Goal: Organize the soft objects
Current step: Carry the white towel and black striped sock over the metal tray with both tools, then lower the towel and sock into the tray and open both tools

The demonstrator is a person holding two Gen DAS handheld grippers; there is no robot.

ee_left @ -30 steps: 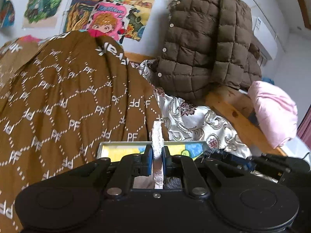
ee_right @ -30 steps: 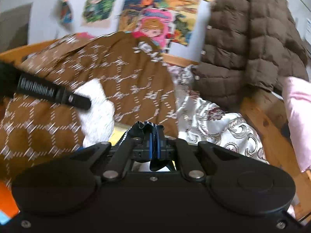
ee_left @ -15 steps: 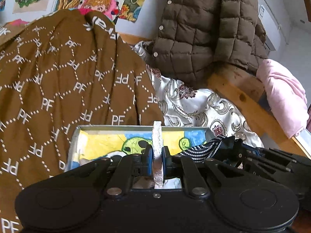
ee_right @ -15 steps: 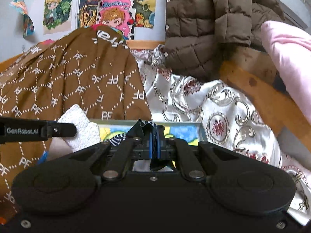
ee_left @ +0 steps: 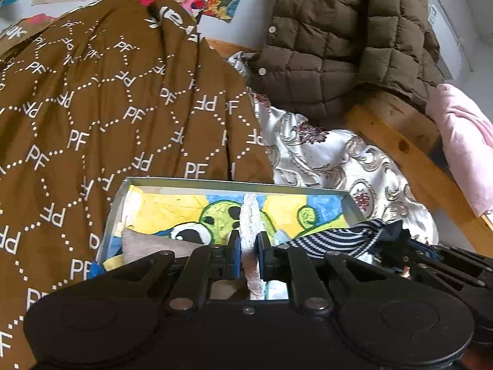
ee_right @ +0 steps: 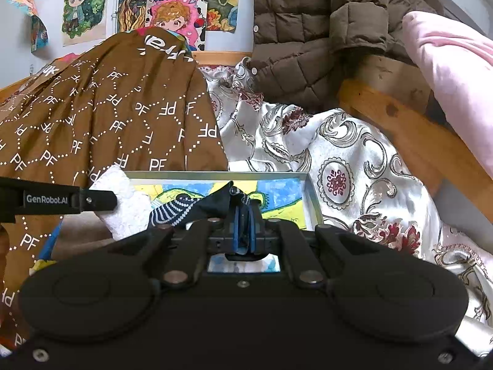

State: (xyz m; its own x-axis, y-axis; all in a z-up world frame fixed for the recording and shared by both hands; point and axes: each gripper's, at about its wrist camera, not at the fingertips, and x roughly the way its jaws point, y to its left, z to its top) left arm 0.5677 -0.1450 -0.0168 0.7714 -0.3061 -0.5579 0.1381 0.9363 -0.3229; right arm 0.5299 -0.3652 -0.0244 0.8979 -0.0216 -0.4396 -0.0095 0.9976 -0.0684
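Left gripper (ee_left: 249, 254) pinches the white cloth (ee_left: 251, 215), upright between its jaws; lower end hidden. Right gripper (ee_right: 243, 228) clamps the striped sock (ee_right: 172, 212), trailing leftward; the tray (ee_right: 311, 197) lies just ahead.

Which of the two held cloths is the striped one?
The navy-and-white striped cloth in the right gripper; the left gripper holds a plain white fluffy cloth.

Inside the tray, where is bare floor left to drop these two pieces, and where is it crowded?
Bare painted floor shows in the tray along its far wall, and in the far right corner beside the silver patterned cloth. The near left is crowded by a grey cloth; the white towel and striped cloth hang over the middle.
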